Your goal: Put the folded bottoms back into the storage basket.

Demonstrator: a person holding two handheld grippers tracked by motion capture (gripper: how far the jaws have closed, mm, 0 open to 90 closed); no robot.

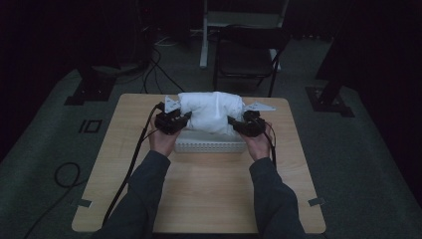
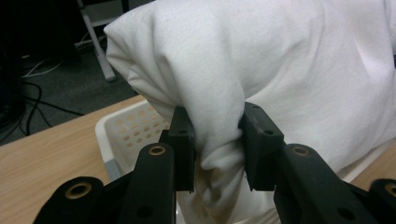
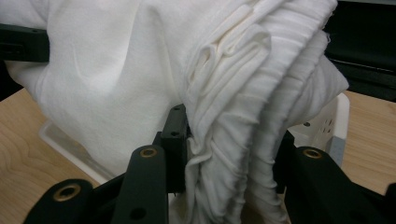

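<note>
Both hand-held grippers, the left gripper [image 1: 185, 118] and the right gripper [image 1: 233, 122], are clamped on opposite ends of a bundled white cloth [image 1: 211, 111] held above the white perforated basket [image 1: 210, 145] mid-table; lowering both ends evenly should seat it inside.

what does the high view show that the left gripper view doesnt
High view: both of the person's forearms, the right gripper clamped on the bundle's other end, the whole wooden table and a dark chair behind it.

Left gripper view: close up, the left gripper pinching a gathered fold of cloth between its jaws, and the round holes in the basket wall.

Both: the white cloth bundle held over the white basket on the table.
</note>
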